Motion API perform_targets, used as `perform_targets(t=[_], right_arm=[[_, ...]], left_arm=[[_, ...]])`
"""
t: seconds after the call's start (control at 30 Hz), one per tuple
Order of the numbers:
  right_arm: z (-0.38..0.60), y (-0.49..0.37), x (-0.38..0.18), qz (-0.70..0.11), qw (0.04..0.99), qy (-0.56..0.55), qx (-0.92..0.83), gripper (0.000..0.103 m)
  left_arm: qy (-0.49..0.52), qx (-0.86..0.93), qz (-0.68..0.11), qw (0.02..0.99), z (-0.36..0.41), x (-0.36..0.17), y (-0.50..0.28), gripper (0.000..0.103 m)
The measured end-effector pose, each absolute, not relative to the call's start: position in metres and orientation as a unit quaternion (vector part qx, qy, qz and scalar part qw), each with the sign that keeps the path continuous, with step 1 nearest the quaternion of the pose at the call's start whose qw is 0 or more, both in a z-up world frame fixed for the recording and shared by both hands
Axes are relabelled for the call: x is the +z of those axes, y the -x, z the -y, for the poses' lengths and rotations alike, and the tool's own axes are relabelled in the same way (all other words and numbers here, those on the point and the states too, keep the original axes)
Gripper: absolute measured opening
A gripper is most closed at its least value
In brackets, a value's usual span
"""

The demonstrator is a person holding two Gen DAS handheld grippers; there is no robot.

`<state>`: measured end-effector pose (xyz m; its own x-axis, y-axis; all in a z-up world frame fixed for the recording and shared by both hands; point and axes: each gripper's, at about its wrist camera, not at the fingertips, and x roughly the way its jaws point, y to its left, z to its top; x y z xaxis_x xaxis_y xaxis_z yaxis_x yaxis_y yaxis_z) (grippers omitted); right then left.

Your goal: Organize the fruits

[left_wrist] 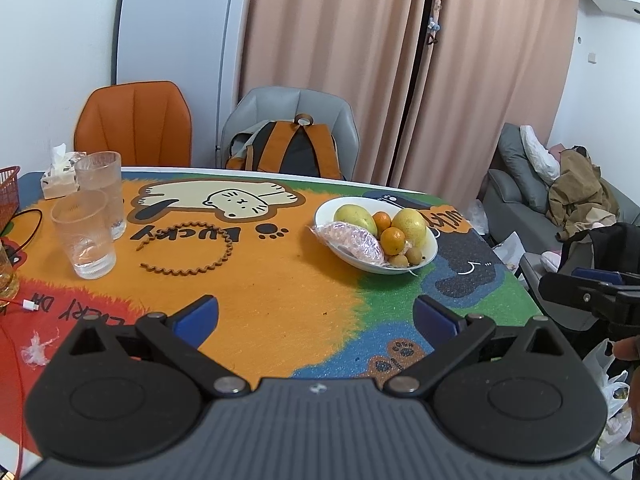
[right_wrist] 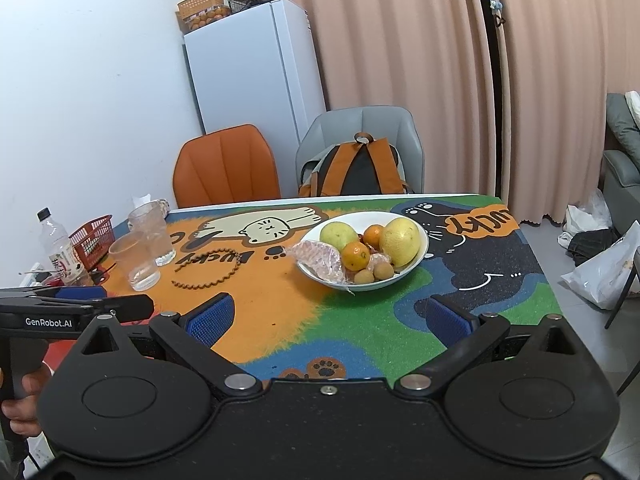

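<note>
A white bowl (left_wrist: 430, 250) stands on the colourful table mat, to the right of the middle. It holds two yellow-green mangoes (left_wrist: 355, 218), two oranges (left_wrist: 393, 240), small brown fruits (left_wrist: 414, 256) and a pink item in a plastic bag (left_wrist: 354, 242). The bowl (right_wrist: 424, 246) also shows in the right wrist view with the same fruit. My left gripper (left_wrist: 316, 320) is open and empty, above the near table edge, short of the bowl. My right gripper (right_wrist: 330, 316) is open and empty, also short of the bowl. Each gripper shows at the edge of the other's view.
Two clear glasses (left_wrist: 86, 236) and a brown toothed ring (left_wrist: 188, 254) lie left of the bowl. A red basket (right_wrist: 92, 240), a plastic bottle (right_wrist: 58, 248) and a tissue pack (left_wrist: 60, 176) stand at the far left. Two chairs and a backpack (left_wrist: 292, 150) stand behind the table.
</note>
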<state>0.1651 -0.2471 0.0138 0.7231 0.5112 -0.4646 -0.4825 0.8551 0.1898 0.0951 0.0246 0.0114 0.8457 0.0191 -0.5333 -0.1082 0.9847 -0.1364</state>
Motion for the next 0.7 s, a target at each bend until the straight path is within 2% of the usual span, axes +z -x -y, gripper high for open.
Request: perform_targets(t=[0.7], right_arm=[[0.2444,-0.1612,0.0183,-0.266,0.920,-0.029,0.285,0.103]], left_arm=[[0.070,0.031,-0.286,0.955,-0.0210,0.0137,-0.0965,0.102]])
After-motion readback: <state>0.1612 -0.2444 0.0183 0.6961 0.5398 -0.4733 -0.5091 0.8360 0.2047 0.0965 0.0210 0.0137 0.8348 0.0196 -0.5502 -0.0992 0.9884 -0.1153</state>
